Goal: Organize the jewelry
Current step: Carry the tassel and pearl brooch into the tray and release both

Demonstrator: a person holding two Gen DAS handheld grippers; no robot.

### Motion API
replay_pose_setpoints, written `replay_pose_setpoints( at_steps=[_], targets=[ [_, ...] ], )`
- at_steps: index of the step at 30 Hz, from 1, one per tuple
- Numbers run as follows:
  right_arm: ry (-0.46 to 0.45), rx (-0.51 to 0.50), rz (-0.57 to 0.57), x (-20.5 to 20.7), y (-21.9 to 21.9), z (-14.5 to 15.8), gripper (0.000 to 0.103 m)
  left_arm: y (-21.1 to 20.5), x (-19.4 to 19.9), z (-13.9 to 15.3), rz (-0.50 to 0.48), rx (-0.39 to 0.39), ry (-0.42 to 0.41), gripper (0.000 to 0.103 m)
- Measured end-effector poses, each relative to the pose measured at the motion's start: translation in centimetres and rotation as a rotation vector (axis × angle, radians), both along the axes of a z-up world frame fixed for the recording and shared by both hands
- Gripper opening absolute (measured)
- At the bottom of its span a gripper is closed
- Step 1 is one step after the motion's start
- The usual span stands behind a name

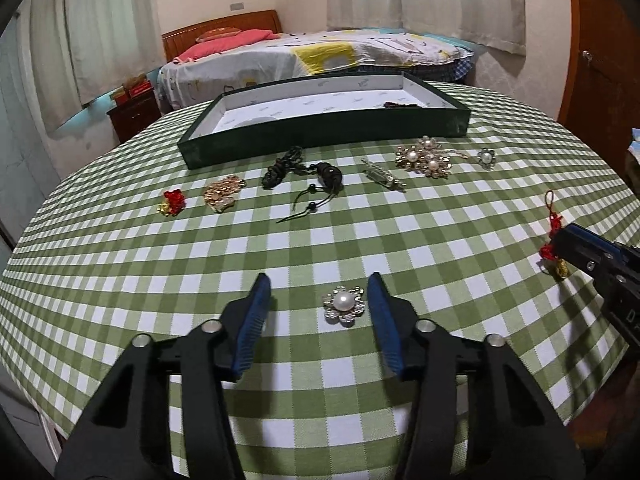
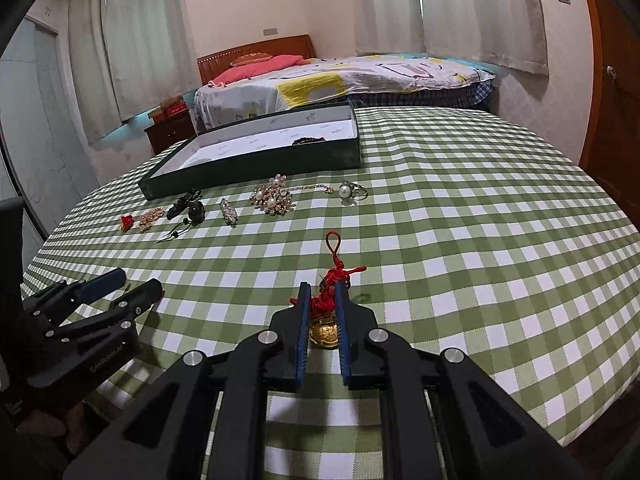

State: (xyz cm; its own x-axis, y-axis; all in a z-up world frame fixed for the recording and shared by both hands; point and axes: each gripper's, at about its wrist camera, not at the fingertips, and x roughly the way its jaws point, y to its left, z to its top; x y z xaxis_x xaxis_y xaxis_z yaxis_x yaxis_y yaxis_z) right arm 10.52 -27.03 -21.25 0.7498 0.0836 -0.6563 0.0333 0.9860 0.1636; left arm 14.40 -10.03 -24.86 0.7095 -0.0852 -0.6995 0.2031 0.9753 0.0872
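Note:
My left gripper (image 1: pixel 318 280) is open, its fingers on either side of a silver flower brooch with a pearl (image 1: pixel 344 305) on the green checked cloth. My right gripper (image 2: pixel 322 285) is shut on a red knotted charm with a gold piece (image 2: pixel 329 280); the charm also shows in the left wrist view (image 1: pixel 554 236). A dark green tray (image 1: pixel 320 136) with a white lining stands at the far side and holds a dark bracelet (image 1: pixel 401 105).
In front of the tray lie a small red charm (image 1: pixel 172 201), a gold brooch (image 1: pixel 222 193), a black bead cord (image 1: pixel 304 176), a clear clip (image 1: pixel 383 174), a pearl cluster brooch (image 1: pixel 426 157) and a pearl ring (image 1: pixel 486 157). A bed stands behind the table.

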Motion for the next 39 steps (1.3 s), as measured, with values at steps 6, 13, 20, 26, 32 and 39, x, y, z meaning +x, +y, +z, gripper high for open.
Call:
replay_pose_setpoints(
  at_steps=[6, 13, 20, 26, 32, 39],
  targets=[
    [0.003, 0.006, -0.002, 0.0, -0.1, -0.2, 0.013, 0.0, -0.5, -0.1, -0.038, -0.030, -0.004, 0.026],
    [0.007, 0.007, 0.001, 0.0, 0.1, -0.3, 0.013, -0.3, -0.6, -0.1, -0.047, -0.032, -0.005, 0.021],
    [0.007, 0.004, 0.002, 0.0, 0.2, -0.4, 0.013, -0.2, -0.7, -0.1, -0.048, -0.033, -0.006, 0.021],
    [-0.002, -0.002, 0.004, -0.1, 0.3, -0.3, 0.013, -0.2, -1.0, 0.5, -0.050, -0.027, -0.036, 0.021],
    [-0.025, -0.002, 0.015, -0.2, 0.6, 0.5, 0.013, 0.1, -1.2, 1.6, -0.058, -0.023, -0.071, 0.021],
    [-0.079, 0.013, 0.035, 0.8, 1.1, 3.6, 0.013, 1.3, 0.2, 4.0, -0.035, -0.056, -0.107, 0.021]
  ],
)
